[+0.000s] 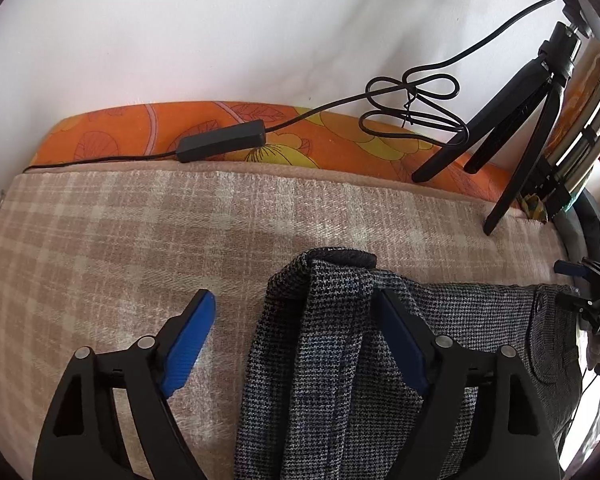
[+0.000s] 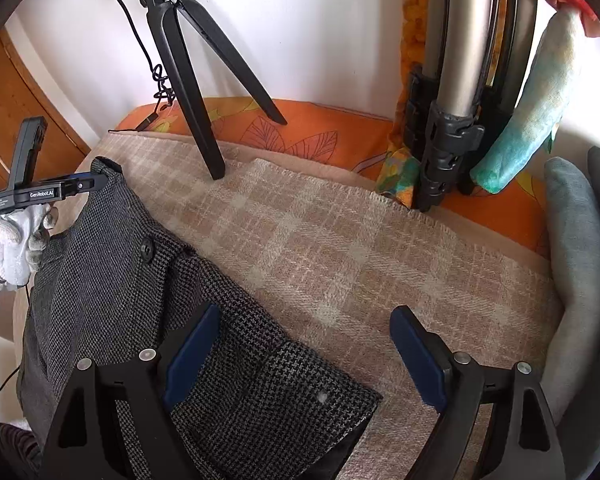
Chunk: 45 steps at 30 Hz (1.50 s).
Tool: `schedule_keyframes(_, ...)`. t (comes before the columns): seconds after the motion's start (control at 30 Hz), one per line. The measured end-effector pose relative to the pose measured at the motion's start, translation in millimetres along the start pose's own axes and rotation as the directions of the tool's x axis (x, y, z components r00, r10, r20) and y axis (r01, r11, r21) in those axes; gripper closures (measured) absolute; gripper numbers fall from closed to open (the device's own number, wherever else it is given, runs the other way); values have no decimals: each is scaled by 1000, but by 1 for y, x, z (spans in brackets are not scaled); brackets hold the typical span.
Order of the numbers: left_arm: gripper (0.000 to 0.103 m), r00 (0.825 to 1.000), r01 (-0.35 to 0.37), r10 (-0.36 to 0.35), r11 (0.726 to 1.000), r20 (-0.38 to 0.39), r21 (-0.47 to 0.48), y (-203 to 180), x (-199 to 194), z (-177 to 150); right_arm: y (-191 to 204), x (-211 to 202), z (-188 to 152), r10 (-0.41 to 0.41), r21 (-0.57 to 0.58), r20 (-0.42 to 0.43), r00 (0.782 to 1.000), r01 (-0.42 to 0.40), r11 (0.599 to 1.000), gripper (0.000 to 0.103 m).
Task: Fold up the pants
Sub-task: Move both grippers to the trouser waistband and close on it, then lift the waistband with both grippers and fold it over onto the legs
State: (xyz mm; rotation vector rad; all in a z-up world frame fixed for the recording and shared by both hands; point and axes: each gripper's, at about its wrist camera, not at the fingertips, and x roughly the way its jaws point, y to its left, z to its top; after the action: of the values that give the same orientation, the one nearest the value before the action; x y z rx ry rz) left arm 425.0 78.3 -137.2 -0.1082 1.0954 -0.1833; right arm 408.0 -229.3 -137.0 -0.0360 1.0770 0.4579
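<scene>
Grey houndstooth pants [image 1: 324,360] lie on a beige plaid blanket [image 1: 120,232]. A dark hem of the pants bunches up just ahead of my left gripper [image 1: 294,296]. This gripper is open: its right pad overlaps the cloth, while its left pad [image 1: 188,344] stands apart over the blanket. In the right wrist view the pants [image 2: 112,280] show a black button [image 2: 146,250]. My right gripper [image 2: 306,310] is open, its left finger over the cloth and its right finger over bare blanket. A gloved hand [image 2: 16,248] holds the left gripper [image 2: 32,190] at the pants' far edge.
A black tripod [image 2: 192,72] stands at the back on the blanket [image 2: 340,240], with a looped cable [image 1: 412,100] and an inline box [image 1: 220,142] on the orange floral sheet [image 1: 120,128]. A folded metal frame [image 2: 452,80] and a grey cushion [image 2: 576,260] line the right side. A white wall is behind.
</scene>
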Motion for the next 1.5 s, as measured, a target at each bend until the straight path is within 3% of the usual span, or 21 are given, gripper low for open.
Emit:
schedule_keyframes(0.03,46,1000,9,-9,1000,-6,5,-1,1,0,0,1,-2,14,7,-4,1000,-14,1000,17)
schedule_keyframes(0.07,50,1000,17,-17,1000,-7,11,-4,3,1,1,1,-3,20,9,4,1000,-20,1000,20)
schedule_keyframes(0.1,59,1000,25,-25,999,-2,21,-7,3,1,3,0,-3,26,7,12,1000,-26,1000,29)
schedule_keyframes(0.2,69,1000,14,-14,998,5,55,-15,4,1,8,-2,-5,102,14,3,995,-102,995,63)
schedule_keyframes(0.33,79,999,19,-21,997,27,74,-17,-10,0,23,-13,-8,75,-33,21,997,-74,997,81)
schedule_keyframes(0.67,89,985,77,-88,994,150,79,-14,-83,-10,45,-93,-17,58,-64,192,980,-46,997,88)
schedule_keyframes(1.0,93,963,75,-95,993,254,87,-32,-146,-40,76,-148,-42,47,-87,264,963,-25,996,90)
schedule_keyframes(1.27,95,949,68,-96,992,301,102,-36,-194,-88,110,-188,-80,46,-155,301,953,1,988,90)
schedule_keyframes(1.5,95,941,60,-99,990,324,126,-44,-233,-152,143,-214,-140,46,-230,308,950,28,973,90)
